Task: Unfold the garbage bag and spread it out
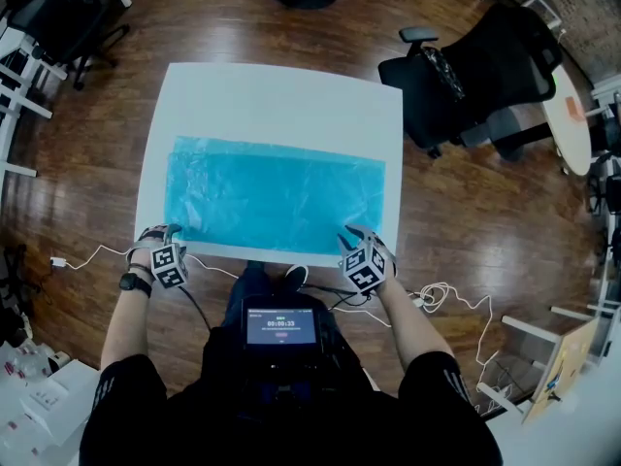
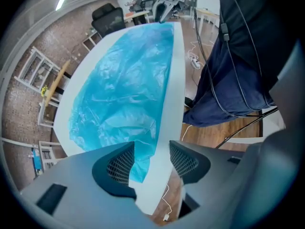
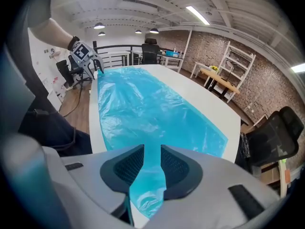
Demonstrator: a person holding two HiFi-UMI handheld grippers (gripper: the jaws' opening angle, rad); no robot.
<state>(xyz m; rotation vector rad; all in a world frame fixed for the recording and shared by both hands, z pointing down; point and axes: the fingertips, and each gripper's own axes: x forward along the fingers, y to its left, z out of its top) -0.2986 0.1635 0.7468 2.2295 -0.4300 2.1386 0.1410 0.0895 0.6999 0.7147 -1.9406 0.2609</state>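
Garbage bag (image 1: pixel 277 197) spread flat, mid-frame, on white table (image 1: pixel 281 90). Left gripper (image 2: pixel 151 152) at bag's lower-left corner, jaws apart, corner released. Right gripper (image 3: pixel 152 162) at lower-right corner, jaws clamped on bag edge.

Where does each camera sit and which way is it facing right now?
Head view: on the person's head, facing steeply down at the garbage bag on the table; forearms, left claw, right claw show.
Left gripper view: on the left claw, facing along the near edge toward the right claw; own jaws apart.
Right gripper view: on the right claw, facing back toward the left claw; own jaws closed on the bag.
Shared: all three see the bag and table.
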